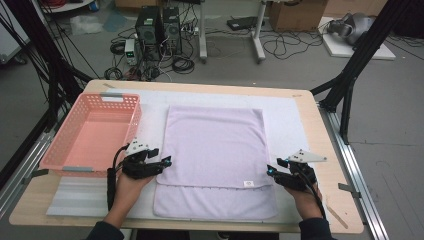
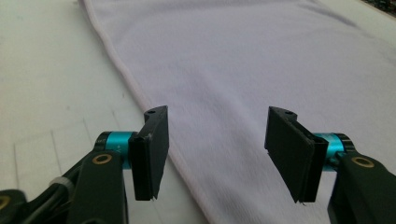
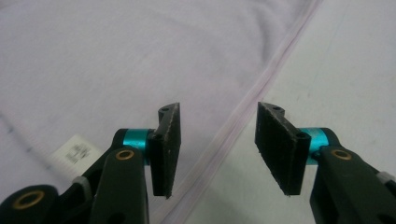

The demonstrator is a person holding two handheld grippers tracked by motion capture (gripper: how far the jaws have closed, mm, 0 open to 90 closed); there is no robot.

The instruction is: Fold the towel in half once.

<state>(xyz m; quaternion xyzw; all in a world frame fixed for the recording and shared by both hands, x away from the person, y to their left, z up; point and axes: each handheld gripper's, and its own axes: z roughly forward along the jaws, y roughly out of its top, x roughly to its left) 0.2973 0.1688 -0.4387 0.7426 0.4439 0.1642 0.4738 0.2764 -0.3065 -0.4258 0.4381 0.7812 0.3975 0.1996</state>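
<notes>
Workpiece: a pale lilac terry-cloth towel (image 1: 215,150) lay flat on the white mat (image 1: 295,120) at the table's middle, its near part doubled over so that a hemmed edge crossed it, with a small white label (image 1: 248,183) near the right corner.
Left gripper (image 1: 161,162): released; the jaws stood apart over the towel's left hem (image 2: 140,95), nothing between the pads.
Right gripper (image 1: 273,170): released; the jaws straddled the right hem (image 3: 261,79) without pressing on it.
Handling: judged light, soft and limp; it would sag and drape when lifted, with no risk of breakage.
Grip point: the stitched side hems, taken evenly on both sides.
Nearby: a pink plastic lattice basket (image 1: 125,102) stood left of the towel.
</notes>
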